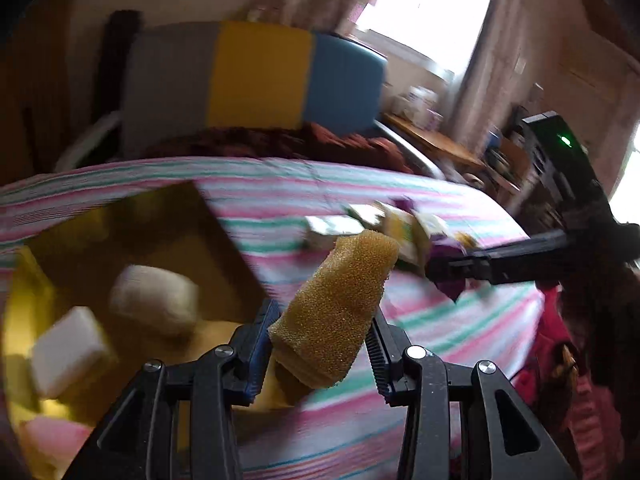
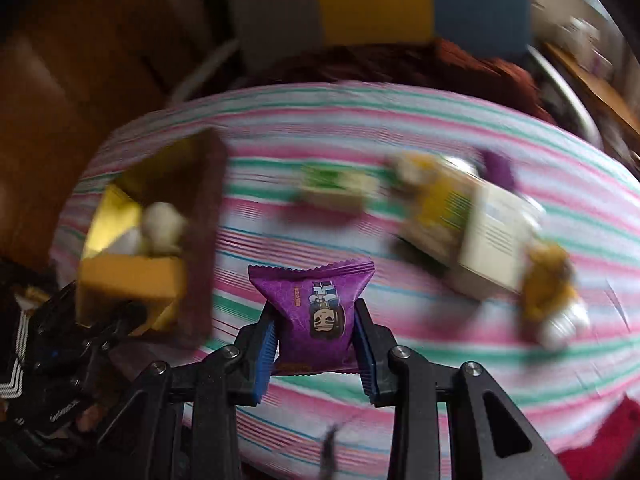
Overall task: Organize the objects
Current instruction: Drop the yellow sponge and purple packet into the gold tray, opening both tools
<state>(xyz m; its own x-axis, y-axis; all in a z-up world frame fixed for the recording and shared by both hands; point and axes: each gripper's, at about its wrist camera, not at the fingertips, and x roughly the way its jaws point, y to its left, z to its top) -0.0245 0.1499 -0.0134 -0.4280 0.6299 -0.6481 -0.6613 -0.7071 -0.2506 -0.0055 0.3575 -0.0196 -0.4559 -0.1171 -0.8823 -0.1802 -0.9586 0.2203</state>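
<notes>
Sponge (image 1: pixel 340 312), soft and squashy, sits pinched in the left hand-held gripper (image 1: pixel 320 344); the right hand-held gripper (image 2: pixel 316 336) clamps a light, crinkly purple packet (image 2: pixel 314 312) mid-body.

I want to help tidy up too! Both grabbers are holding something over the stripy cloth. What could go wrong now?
1. The left gripper pinches only the lower end of the yellow sponge; it is soft and might bend or slip out.
2. The right gripper holds the purple snack packet by its sides; the smooth wrapper could slide free.
3. Both pictures are blurred, so a drop might miss the gold-lined box and land on the striped cloth.
</notes>
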